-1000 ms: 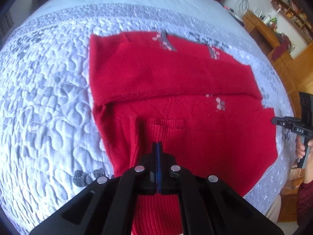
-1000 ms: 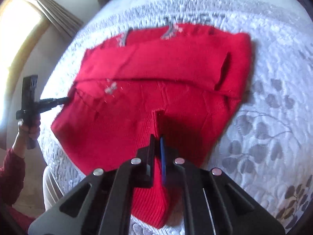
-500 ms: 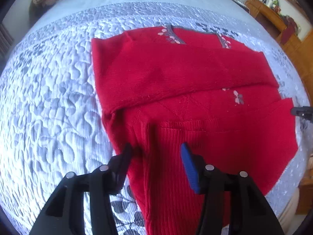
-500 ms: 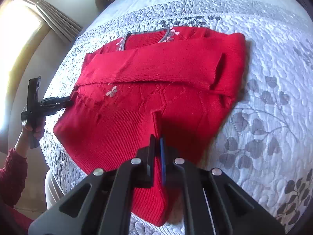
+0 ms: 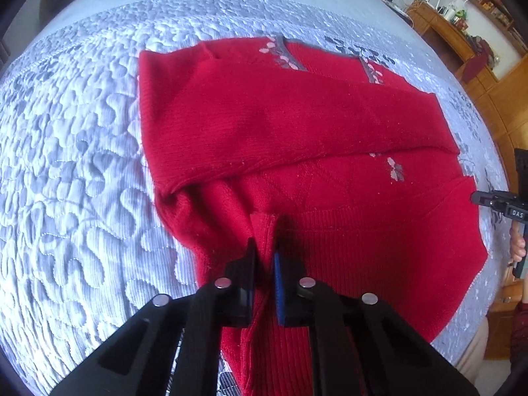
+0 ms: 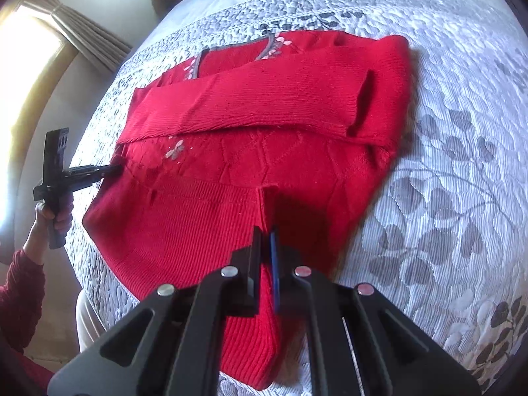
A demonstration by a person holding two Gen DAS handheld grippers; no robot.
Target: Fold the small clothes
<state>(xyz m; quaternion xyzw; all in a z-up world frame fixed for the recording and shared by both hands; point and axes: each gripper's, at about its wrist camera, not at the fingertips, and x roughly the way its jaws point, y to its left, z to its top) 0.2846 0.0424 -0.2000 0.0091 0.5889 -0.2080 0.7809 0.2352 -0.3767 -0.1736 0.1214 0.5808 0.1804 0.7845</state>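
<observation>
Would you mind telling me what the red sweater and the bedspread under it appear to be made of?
The red sweater looks like soft knitted yarn, probably wool or acrylic: ribbing shows along the hem and fine fuzz along the folded sleeve. The bedspread looks like quilted woven fabric with a slight sheen, stitched in puffy leaf patterns; the fibre cannot be told.

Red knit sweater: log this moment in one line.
left gripper: shut on red knit sweater hem | right gripper: shut on hem | sleeves folded
</observation>
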